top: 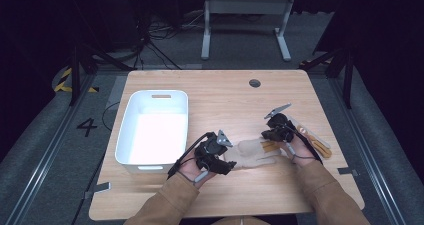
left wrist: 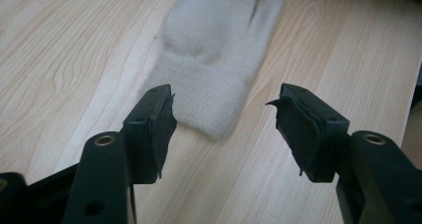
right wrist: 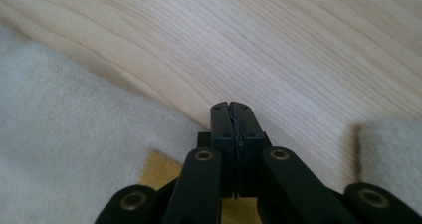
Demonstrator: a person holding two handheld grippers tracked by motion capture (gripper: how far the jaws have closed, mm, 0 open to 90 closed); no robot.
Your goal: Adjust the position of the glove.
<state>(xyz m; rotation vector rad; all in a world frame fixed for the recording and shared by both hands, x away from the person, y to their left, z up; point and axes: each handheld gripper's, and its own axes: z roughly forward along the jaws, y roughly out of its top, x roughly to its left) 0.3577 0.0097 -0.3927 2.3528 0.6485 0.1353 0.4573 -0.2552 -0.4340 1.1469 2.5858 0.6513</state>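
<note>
Left of centre in the high view, the left gripper (top: 226,157) stood spread before the cuff of the pale knitted glove (top: 250,152) lying mid-table, likely soft and light and best pinched there, while the right gripper (top: 269,133) at its fingers was pressed together.

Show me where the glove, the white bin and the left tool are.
glove (left wrist: 209,69), left gripper view, on its knitted palm.
white bin (top: 127,130), high view, on its left rim.
left tool (left wrist: 224,117), left gripper view, midway between its open fingertips.
</note>
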